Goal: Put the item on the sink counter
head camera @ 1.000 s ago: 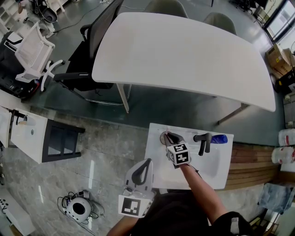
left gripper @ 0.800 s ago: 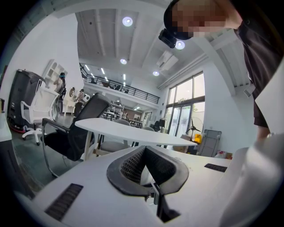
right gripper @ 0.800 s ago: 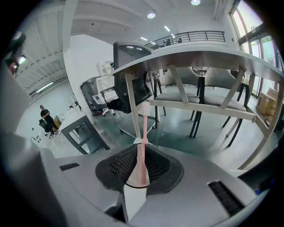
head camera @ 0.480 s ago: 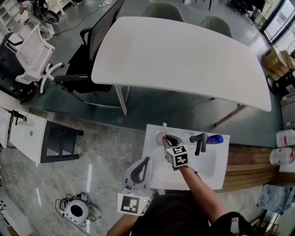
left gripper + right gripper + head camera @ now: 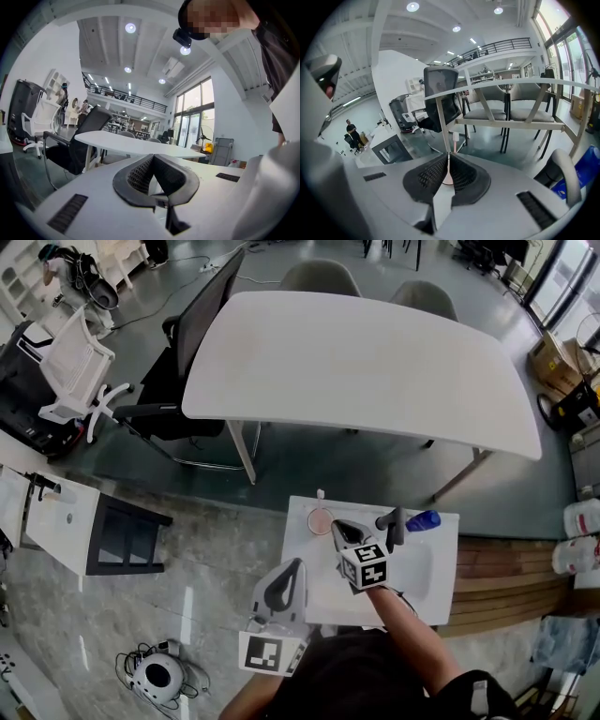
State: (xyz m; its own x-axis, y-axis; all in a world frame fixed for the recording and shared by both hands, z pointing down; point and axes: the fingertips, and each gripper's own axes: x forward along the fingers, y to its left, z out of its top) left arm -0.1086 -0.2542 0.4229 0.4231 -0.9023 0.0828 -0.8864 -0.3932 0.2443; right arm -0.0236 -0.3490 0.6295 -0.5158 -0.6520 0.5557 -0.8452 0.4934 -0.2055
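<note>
Grey stone floor runs under a small white sink counter (image 5: 442,601), and beyond it a long white table (image 5: 366,362) stands with a black office chair (image 5: 187,343) at its far left end.

My right claw (image 5: 337,526) hangs over the counter's back left part, jaws pressed together at the tips and pinching nothing. Just past those tips, a little to their left, the pink cup (image 5: 321,519) stands upright on the counter, apart from the claw. A white toothbrush (image 5: 320,495) rises out of it, head upward. Looking along the right claw's own jaws, the cup (image 5: 447,177) shows straight ahead through the narrow slit under the tips, with the brush head (image 5: 455,137) above them.

To the right of that claw the dark faucet (image 5: 394,521) stands at the counter's back edge, and a blue bottle (image 5: 424,519) lies further right, just beside the faucet.

My left claw (image 5: 298,565) is held nearer to me and to the left of the right one, over the counter's front left edge. Its jaws are closed tip to tip with nothing between them, and it points out across the room toward the white table and chair, well apart from the cup.
</note>
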